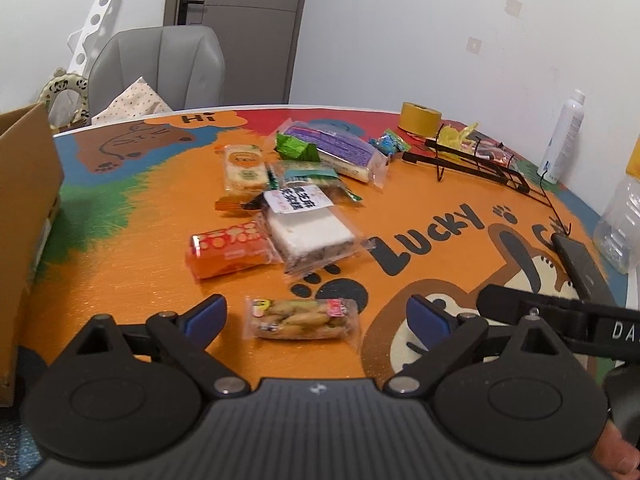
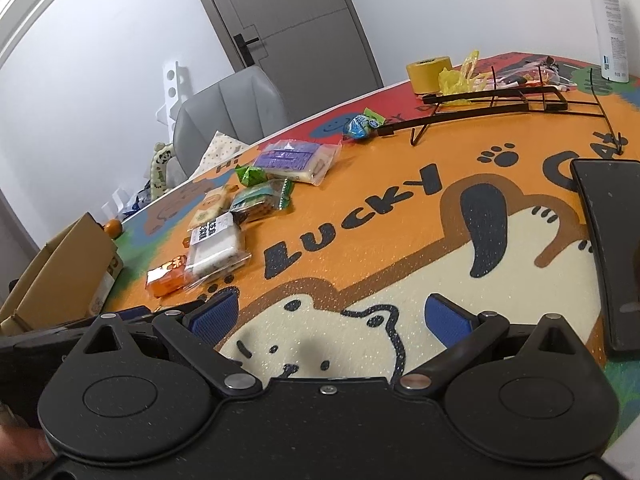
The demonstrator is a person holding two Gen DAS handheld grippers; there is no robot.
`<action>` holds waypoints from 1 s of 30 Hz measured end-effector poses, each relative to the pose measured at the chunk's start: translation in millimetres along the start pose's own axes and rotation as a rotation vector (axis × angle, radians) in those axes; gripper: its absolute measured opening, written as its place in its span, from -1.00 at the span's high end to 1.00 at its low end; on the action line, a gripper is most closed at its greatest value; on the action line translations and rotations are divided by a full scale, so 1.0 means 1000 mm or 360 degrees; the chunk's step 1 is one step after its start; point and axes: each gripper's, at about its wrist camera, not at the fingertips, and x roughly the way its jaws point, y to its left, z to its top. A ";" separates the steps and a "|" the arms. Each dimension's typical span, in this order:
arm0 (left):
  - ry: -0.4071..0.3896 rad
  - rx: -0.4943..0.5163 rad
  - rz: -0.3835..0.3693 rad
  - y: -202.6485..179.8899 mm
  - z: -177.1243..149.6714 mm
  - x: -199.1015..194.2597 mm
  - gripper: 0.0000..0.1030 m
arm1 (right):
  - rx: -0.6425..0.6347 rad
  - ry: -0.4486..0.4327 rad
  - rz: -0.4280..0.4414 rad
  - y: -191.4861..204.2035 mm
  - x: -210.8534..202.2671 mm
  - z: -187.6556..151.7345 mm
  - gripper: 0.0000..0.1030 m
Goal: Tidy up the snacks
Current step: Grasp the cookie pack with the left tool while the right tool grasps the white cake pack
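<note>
On the cartoon table (image 1: 420, 200), left gripper (image 1: 312, 316) spread wide, peanut snack pack (image 1: 302, 319) lying flat between its blue pads (image 1: 204, 314), not touched. Right gripper (image 2: 336, 318) spread too, nothing between, snack pile (image 2: 224, 232) well off to its left.

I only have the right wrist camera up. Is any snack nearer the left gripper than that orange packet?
Observer: Yes. A clear packet of biscuits lies right in front of the left gripper, nearer than the orange packet.
Operator: Are the left jaws open?
Observer: Wide open, one pad on either side of the biscuits, neither touching them.
Operator: Anything past the dark slab on my right?
Observer: A clear plastic bottle stands just beyond the dark slab, at the left view's right edge.
</note>
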 end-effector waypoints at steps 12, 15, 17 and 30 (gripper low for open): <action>-0.0033 -0.0003 0.0029 0.010 0.002 0.001 -0.03 | -0.0038 -0.0004 0.0013 0.011 0.015 0.008 -0.87; -0.0073 -0.0023 0.0022 0.017 0.005 -0.007 -0.03 | -0.0047 -0.0004 0.0024 0.017 0.019 0.012 -0.87; -0.0090 -0.0036 0.0030 0.022 0.008 -0.012 -0.03 | -0.0070 -0.0004 0.0033 0.023 0.020 0.013 -0.87; -0.0184 -0.0179 0.0107 0.063 0.018 -0.032 -0.03 | -0.0234 0.0005 0.0039 0.067 0.043 0.023 -0.87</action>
